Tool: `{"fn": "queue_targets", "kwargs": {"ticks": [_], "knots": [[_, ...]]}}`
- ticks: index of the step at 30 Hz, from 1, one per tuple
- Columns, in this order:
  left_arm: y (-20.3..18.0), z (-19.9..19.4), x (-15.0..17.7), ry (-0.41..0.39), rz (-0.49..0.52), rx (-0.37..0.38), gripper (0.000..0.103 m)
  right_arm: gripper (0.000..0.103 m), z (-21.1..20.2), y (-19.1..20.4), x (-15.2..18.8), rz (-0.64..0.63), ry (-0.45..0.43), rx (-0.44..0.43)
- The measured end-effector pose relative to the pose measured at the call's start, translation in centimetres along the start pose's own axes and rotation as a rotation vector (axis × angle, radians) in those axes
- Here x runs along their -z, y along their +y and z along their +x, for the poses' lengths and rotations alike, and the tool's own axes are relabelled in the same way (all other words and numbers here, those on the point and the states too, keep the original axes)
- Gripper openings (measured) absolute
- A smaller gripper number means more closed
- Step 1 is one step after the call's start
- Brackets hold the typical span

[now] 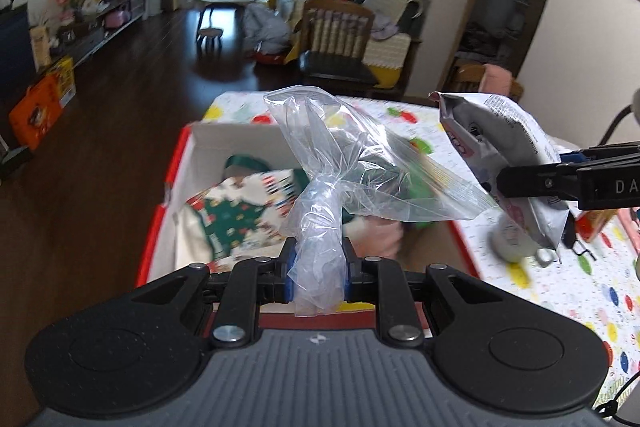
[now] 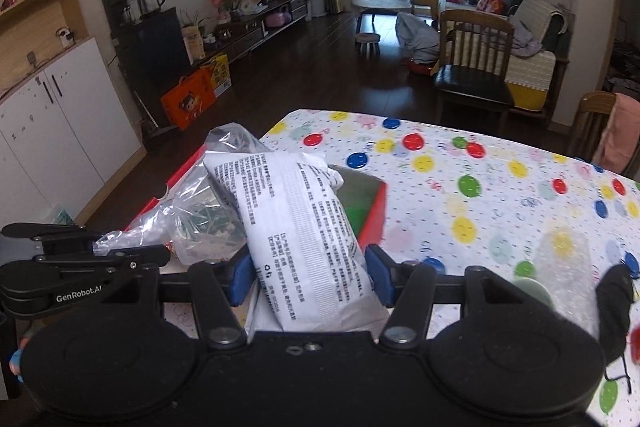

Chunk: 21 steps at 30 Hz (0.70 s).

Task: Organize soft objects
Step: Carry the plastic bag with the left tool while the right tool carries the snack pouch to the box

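Observation:
My left gripper [image 1: 319, 269] is shut on the twisted neck of a clear plastic bag [image 1: 360, 163] with green bits inside, held over an open red-edged cardboard box [image 1: 236, 137]. A Christmas-patterned cloth [image 1: 236, 211] lies in that box. My right gripper [image 2: 310, 277] is shut on a soft white printed packet [image 2: 304, 223]; in the left wrist view that packet [image 1: 508, 151] hangs at the right, above the table. In the right wrist view the left gripper [image 2: 96, 255] with the clear bag [image 2: 208, 215] sits at the left, over the box [image 2: 372, 215].
The table [image 2: 500, 187] wears a white cloth with coloured dots. A white mug [image 1: 516, 239] stands on it right of the box. A wooden chair [image 2: 476, 67] stands beyond the table's far end, and dark floor lies to the left.

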State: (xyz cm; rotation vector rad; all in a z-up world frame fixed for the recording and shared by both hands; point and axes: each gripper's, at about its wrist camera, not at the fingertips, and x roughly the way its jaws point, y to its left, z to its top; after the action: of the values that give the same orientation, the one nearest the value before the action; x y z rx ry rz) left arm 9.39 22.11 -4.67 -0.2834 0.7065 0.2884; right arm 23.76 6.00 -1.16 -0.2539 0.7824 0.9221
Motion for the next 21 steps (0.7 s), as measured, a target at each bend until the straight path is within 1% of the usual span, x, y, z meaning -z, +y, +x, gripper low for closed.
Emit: {"fn": "queue_targets", "kwargs": {"ticks": [6,8,12,17,21], "knots": [[2.8,1.9,0.0,0.052,-0.048,-0.048,0.020,0.057,3.2,1.8,-0.6,-0.038,0.041,0.005],[3.2,2.7,-0.2,0.061,-0.050,-0.067,0.020,0.057,4.1,2.7,-0.9,-0.056,0.051,0.009],[4.1,4.0,-0.1,0.084,-0.088,-0.097,0.020,0.057,6.3,3.9,-1.5,-0.093,0.086,0.019],[5.0,5.1,0.1,0.097,-0.093,-0.121,0.020,0.057,8.5,5.4,-2.0,-0.132,0.116,0.029],[5.8,6.2,0.4,0.143,-0.106,-0.137,0.020,0.057,10.0,6.1,-2.2,-0.147,0.144,0.034]]}}
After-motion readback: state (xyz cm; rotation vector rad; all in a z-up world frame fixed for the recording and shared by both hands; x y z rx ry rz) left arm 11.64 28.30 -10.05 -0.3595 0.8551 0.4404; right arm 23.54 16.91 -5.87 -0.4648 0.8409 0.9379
